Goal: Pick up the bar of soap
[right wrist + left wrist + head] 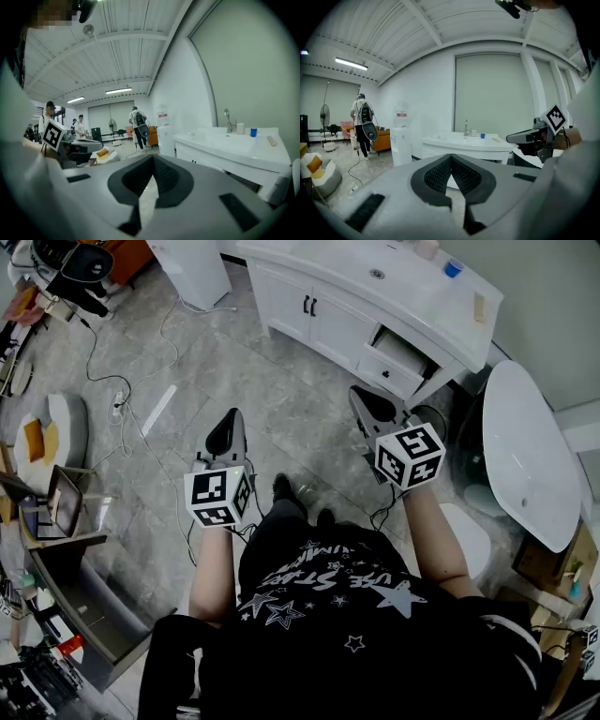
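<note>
The bar of soap point(479, 307) is a small beige block lying on the white vanity counter point(403, 292), near its right end. The right gripper view shows the soap point(272, 140) at the far right of the countertop. My left gripper point(223, 434) and right gripper point(371, 406) are held in the air over the floor, well short of the vanity. Both are shut with nothing between the jaws. The left gripper view shows its dark pads point(440, 174) meeting at the tip. In the right gripper view the right gripper point(152, 165) is likewise shut and empty.
A blue cup point(453, 269) and a faucet point(228, 119) stand on the counter. A vanity drawer point(398, 357) hangs open. A white oval table point(525, 451) is at the right. Cables point(122, 381) trail over the floor. A water dispenser point(400, 140) and people point(138, 123) are farther off.
</note>
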